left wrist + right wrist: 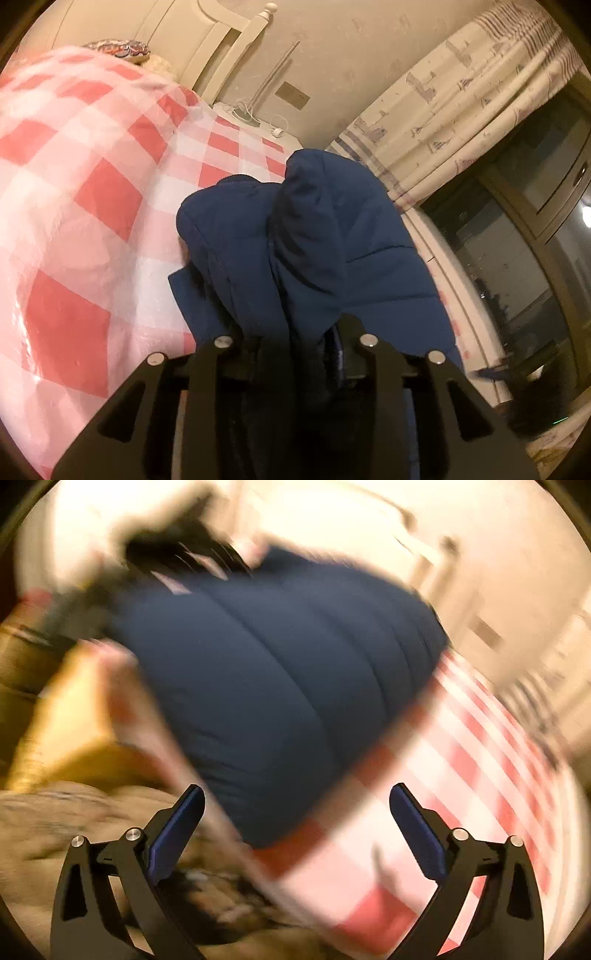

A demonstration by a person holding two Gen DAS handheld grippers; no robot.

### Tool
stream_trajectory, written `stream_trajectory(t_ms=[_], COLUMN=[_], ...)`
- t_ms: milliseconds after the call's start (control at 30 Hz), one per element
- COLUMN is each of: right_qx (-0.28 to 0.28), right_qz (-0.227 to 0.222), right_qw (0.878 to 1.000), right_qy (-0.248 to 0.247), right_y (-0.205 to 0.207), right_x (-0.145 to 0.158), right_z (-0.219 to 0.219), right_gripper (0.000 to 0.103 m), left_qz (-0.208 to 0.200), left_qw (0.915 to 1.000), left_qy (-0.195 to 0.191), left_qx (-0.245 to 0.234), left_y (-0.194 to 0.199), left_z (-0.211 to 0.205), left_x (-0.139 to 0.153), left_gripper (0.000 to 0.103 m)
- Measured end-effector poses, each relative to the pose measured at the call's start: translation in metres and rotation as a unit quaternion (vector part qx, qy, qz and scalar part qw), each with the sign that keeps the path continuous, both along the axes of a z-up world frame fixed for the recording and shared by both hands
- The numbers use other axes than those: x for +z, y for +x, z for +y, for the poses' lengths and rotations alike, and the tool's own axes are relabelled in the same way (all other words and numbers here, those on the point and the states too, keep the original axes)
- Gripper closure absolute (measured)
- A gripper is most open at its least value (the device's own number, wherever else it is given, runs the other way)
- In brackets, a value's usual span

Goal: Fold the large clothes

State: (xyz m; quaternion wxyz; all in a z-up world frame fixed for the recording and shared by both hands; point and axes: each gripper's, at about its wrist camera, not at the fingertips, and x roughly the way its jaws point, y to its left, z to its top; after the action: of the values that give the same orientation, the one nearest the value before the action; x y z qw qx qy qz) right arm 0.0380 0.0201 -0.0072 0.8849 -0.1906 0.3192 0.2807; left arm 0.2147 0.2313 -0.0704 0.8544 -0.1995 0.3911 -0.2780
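Left jaws pinching navy jacket (317, 236); right jaws spread, jacket just beyond.

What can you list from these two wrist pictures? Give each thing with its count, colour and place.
puffer jacket: one, navy blue, bunched on the bed near its edge
bedspread: one, red and white check, covering the bed
headboard: one, cream, at the wall
curtain: one, cream with faded print, beside the dark window
cables: white, on a surface past the bed
left hand-held gripper: one, black, jacket fabric between its fingers
right hand-held gripper: one, black with blue pads, wide open, empty
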Motion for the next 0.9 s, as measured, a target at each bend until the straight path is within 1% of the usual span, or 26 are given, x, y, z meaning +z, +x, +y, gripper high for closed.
stream_trajectory(t_ms=[67, 100, 133, 167, 200, 233, 267, 300, 333, 367, 400, 433, 467, 500, 533, 567, 600, 633, 667, 700, 733, 767, 800, 833, 867, 900], right_qx=[0.000, -0.001, -0.005, -0.008, -0.005, 0.002, 0.007, 0.012, 0.012, 0.011, 0.011, 0.014, 0.016, 0.014, 0.012, 0.012, 0.011, 0.013, 0.015, 0.020, 0.027, 0.052, 0.065, 0.075, 0.080, 0.082], right_qz=[-0.049, -0.065, -0.073, -0.063, -0.036, 0.003, -0.002, -0.043, -0.054, -0.046, -0.034, -0.029, -0.028, -0.030, -0.032, -0.033, -0.033, -0.033, -0.034, -0.034, -0.035, -0.048, -0.047, -0.040, -0.034, -0.028], right_qw=[0.998, 0.997, 0.995, 0.995, 0.996, 0.999, 1.000, 0.999, 0.998, 0.998, 0.999, 0.999, 0.999, 0.999, 0.999, 0.999, 0.999, 0.999, 0.998, 0.998, 0.998, 0.997, 0.996, 0.995, 0.995, 0.996], right_qy=[0.034, 0.050, 0.065, 0.077, 0.075, 0.054, 0.006, -0.017, -0.032, -0.034, -0.036, -0.040, -0.040, -0.039, -0.039, -0.039, -0.040, -0.041, -0.041, -0.040, -0.040, -0.042, -0.050, -0.058, -0.054, -0.032], right_y=[-0.004, -0.001, 0.007, 0.021, 0.039, 0.054, 0.060, 0.055, 0.055, 0.057, 0.060, 0.063, 0.063, 0.062, 0.061, 0.061, 0.059, 0.058, 0.058, 0.057, 0.056, 0.048, 0.045, 0.043, 0.044, 0.048], right_x=[0.028, 0.036, 0.038, 0.030, 0.016, -0.011, -0.044, -0.056, -0.061, -0.058, -0.054, -0.053, -0.052, -0.051, -0.052, -0.053, -0.052, -0.052, -0.060, -0.060, -0.069, -0.064, -0.062, -0.058, -0.053, -0.042], right_z=[0.005, 0.008, 0.014, 0.023, 0.025, 0.037, 0.056, 0.062, 0.068, 0.067, 0.069, 0.070, 0.068, 0.070, 0.070, 0.073, 0.072, 0.072, 0.070, 0.068, 0.073, 0.072, 0.072, 0.070, 0.065, 0.053], right_gripper=[0.009, 0.009, 0.009, 0.009, 0.009, 0.010, 0.004, 0.004, 0.004, 0.004, 0.004, 0.004, 0.004, 0.004, 0.004, 0.004, 0.004, 0.004, 0.004, 0.004, 0.004, 0.004, 0.004, 0.007, 0.013, 0.014], left_qz=[-0.001, -0.001, -0.001, 0.001, 0.005, 0.010, 0.005, -0.014, -0.062, -0.105, -0.142, -0.175, -0.198, -0.210, -0.218, -0.212, -0.195, -0.161, -0.134, -0.090, -0.069, -0.064, -0.049, -0.033, -0.032, -0.034], left_qw=[1.0000, 0.9999, 0.9997, 0.9993, 0.9984, 0.9968, 0.9946, 0.9896, 0.9775, 0.9686, 0.9631, 0.9605, 0.9597, 0.9591, 0.9586, 0.9589, 0.9597, 0.9608, 0.9586, 0.9483, 0.9467, 0.9541, 0.9616, 0.9675, 0.9679, 0.9672], left_qy=[0.005, 0.003, 0.003, 0.006, 0.012, 0.017, 0.023, 0.041, 0.075, 0.097, 0.110, 0.118, 0.123, 0.127, 0.140, 0.155, 0.173, 0.197, 0.221, 0.272, 0.284, 0.257, 0.230, 0.204, 0.203, 0.207], left_qx=[0.008, 0.013, 0.022, 0.037, 0.055, 0.078, 0.101, 0.137, 0.187, 0.204, 0.200, 0.181, 0.157, 0.140, 0.118, 0.109, 0.106, 0.110, 0.119, 0.137, 0.136, 0.139, 0.142, 0.145, 0.145, 0.143], left_y=[-0.001, -0.002, -0.003, -0.004, -0.005, -0.009, -0.015, -0.025, -0.044, -0.060, -0.072, -0.082, -0.089, -0.091, -0.089, -0.082, -0.070, -0.050, -0.032, -0.006, 0.007, 0.013, 0.016, 0.017, 0.017, 0.017], left_z=[0.001, 0.003, 0.005, 0.008, 0.013, 0.021, 0.028, 0.033, 0.035, 0.033, 0.025, 0.011, -0.006, -0.019, -0.040, -0.055, -0.068, -0.081, -0.089, -0.094, -0.095, -0.085, -0.076, -0.066, -0.064, -0.067], left_x=[-0.001, -0.001, -0.002, -0.001, 0.001, 0.007, 0.016, 0.032, 0.060, 0.082, 0.102, 0.123, 0.139, 0.147, 0.151, 0.149, 0.141, 0.120, 0.098, 0.059, 0.033, 0.020, 0.019, 0.020, 0.019, 0.018], left_gripper=[0.064, 0.059, 0.054, 0.039, 0.027, 0.026, 0.026, 0.027, 0.028, 0.028, 0.027, 0.027, 0.025, 0.022, 0.020, 0.020, 0.020, 0.020, 0.020, 0.018, 0.014, 0.013, 0.013, 0.013, 0.013, 0.012])
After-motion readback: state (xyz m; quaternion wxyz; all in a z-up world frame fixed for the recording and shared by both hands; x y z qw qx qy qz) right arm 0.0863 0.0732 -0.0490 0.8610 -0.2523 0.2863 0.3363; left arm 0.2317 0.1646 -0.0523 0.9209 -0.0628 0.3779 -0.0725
